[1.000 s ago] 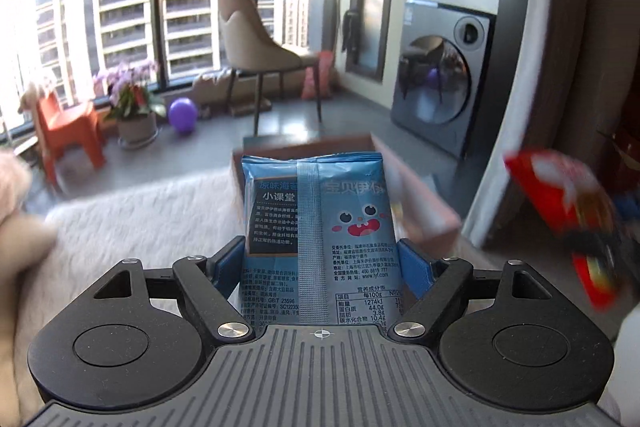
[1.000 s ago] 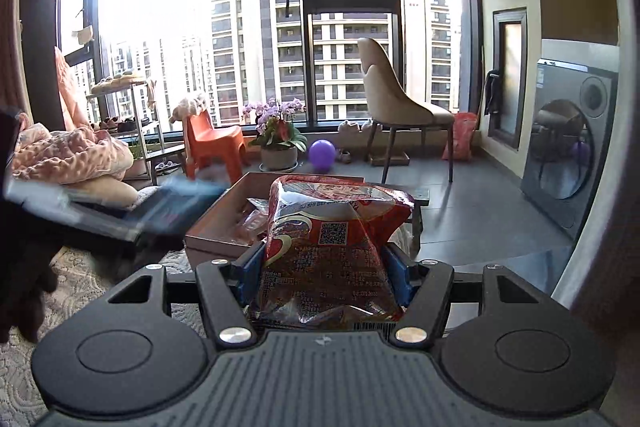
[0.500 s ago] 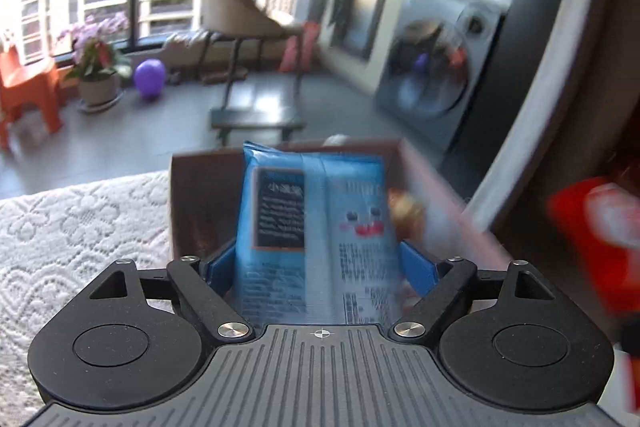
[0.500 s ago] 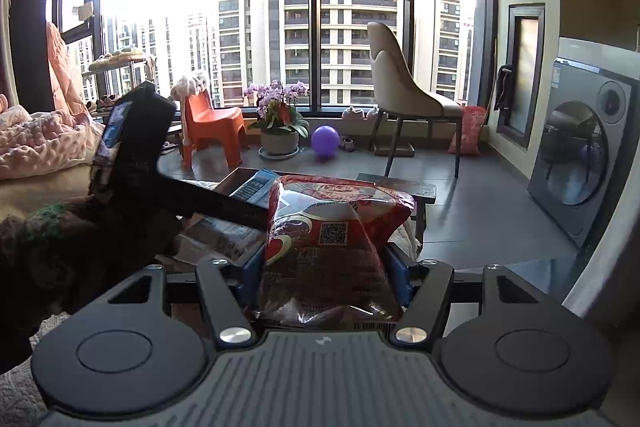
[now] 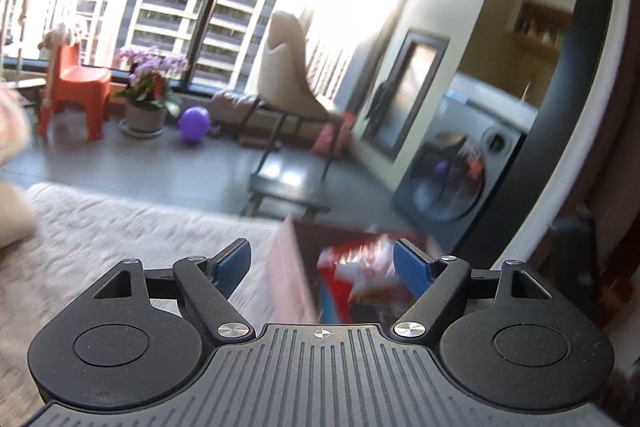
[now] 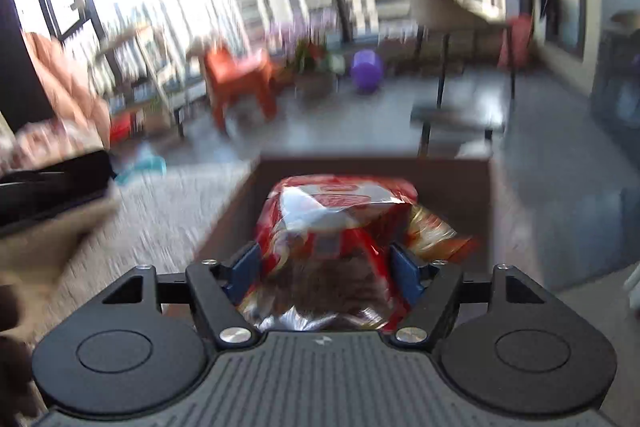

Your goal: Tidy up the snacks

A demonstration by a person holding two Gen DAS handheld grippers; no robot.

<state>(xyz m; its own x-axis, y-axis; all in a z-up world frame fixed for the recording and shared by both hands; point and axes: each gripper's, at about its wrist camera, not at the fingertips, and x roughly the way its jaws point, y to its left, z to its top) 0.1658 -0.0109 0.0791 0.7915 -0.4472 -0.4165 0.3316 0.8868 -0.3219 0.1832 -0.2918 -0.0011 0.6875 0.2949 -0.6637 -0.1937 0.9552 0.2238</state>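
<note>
left gripper (image 5: 322, 259) spread wide, nothing in it | right gripper (image 6: 325, 269) clamped on red snack bag (image 6: 340, 223), only clear in right view | bag over cardboard box (image 6: 490, 211)

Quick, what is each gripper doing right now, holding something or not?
Left gripper: open, holding nothing.
Right gripper: closed on a red snack bag, above the cardboard box.
</note>
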